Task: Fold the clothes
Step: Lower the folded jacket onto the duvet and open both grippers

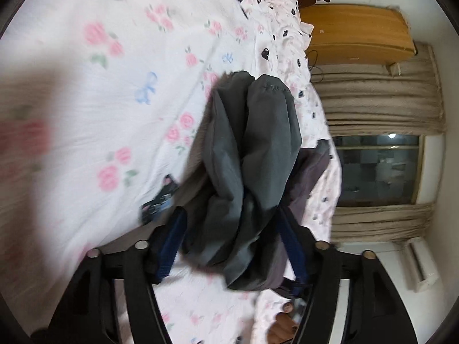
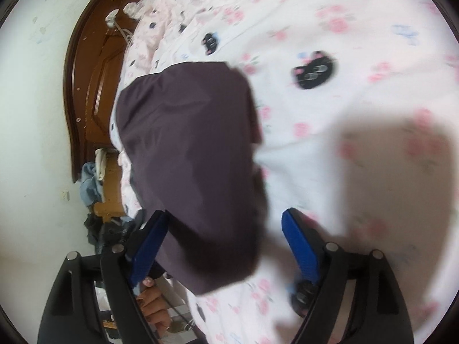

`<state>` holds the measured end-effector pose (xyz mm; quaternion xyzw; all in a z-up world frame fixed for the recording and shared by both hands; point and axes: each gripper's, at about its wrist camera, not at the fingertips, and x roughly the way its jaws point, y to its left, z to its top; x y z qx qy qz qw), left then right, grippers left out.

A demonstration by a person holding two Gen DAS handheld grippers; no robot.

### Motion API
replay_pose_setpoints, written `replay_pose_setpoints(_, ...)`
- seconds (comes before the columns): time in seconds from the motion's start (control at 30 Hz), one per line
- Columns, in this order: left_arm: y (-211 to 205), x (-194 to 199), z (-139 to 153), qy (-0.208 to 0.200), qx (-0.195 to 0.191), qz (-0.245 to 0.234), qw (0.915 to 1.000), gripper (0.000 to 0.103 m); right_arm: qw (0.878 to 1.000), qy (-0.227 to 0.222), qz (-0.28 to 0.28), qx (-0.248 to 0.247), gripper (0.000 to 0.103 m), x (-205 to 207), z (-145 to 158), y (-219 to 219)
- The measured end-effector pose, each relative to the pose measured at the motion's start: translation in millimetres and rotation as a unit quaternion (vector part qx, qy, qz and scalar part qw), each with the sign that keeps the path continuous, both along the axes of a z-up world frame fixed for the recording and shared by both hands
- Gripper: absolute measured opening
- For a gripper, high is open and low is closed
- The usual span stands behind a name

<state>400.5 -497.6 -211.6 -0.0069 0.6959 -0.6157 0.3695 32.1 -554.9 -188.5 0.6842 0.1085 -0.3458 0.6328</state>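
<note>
The step in hand looks like the release after carrying a garment down onto the bed: both claws stand apart around cloth with nothing pinched. In the left wrist view the left gripper [image 1: 232, 243] has its blue pads spread, and the grey garment [image 1: 252, 154] bunches loosely between them and runs forward in two rumpled lobes, a purplish layer showing beneath on one side. In the right wrist view the right gripper [image 2: 223, 238] is wider still; the same dark cloth, here reading as plum-brown and smoother, lies close to one pad and clear of the other. The garment rests on the floral bedsheet [image 1: 100, 100], towards the side of the bed nearest the wooden headboard [image 2: 94, 80]. The next move likely calls for finding a clean edge or corner, since the cloth is still heaped, not flat.
</note>
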Motion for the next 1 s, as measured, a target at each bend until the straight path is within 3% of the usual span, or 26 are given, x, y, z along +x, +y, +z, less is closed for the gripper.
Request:
replay_pose_setpoints(0.07, 7.0, 5.1, 5.1, -0.036, 0.012, 0.014, 0.9992, 0.063, 1.0, 0.013, -0.011, 0.001, 0.083, -10.1, 0.4, 9.5)
replay_pose_setpoints(0.23, 30.8, 23.1, 15.0, -0.086, 0.001, 0.063, 0.9943, 0.07, 0.998, 0.051, -0.038, -0.003, 0.084, -34.8, 2.7, 35.4)
replay_pose_setpoints(0.43, 45.2, 17.1, 50.7, -0.237, -0.04, 0.103, 0.9652, 0.074, 0.986, 0.137, -0.083, -0.037, 0.084, -45.2, 18.2, 68.4)
replay_pose_setpoints(0.57, 64.8, 1.2, 82.6, -0.348, -0.106, 0.107, 0.9252, 0.074, 0.962, 0.224, -0.125, -0.098, 0.084, -53.7, 39.6, 111.2)
replay_pose_setpoints(0.63, 76.8, -9.9, 101.4, -0.399, -0.144, 0.108, 0.8991, 0.074, 0.943, 0.269, -0.127, -0.151, 0.084, -43.3, 58.3, 134.7)
replay_pose_setpoints(0.7, 86.1, -22.5, 119.1, -0.428, -0.175, 0.106, 0.8805, 0.074, 0.917, 0.315, -0.127, -0.207, 0.087, -31.3, 77.8, 160.9)
replay_pose_setpoints(0.73, 91.1, -27.7, 125.7, -0.44, -0.187, 0.103, 0.8724, 0.074, 0.903, 0.336, -0.125, -0.237, 0.093, -22.6, 87.9, 176.9)
replay_pose_setpoints(0.8, 108.7, -38.0, 131.1, -0.46, -0.21, 0.085, 0.8587, 0.074, 0.886, 0.35, -0.121, -0.279, 0.103, -5.7, 104.1, 200.8)
replay_pose_setpoints(0.87, 125.6, -44.7, 132.2, -0.468, -0.22, 0.07, 0.8533, 0.074, 0.878, 0.339, -0.109, -0.319, 0.103, 12.3, 118.5, 225.5)
replay_pose_setpoints(1.0, 176.6, -43.6, 131.6, -0.443, -0.226, 0.05, 0.866, 0.074, 0.864, 0.331, -0.091, -0.367, 0.103, 38.4, 140.1, 262.9)
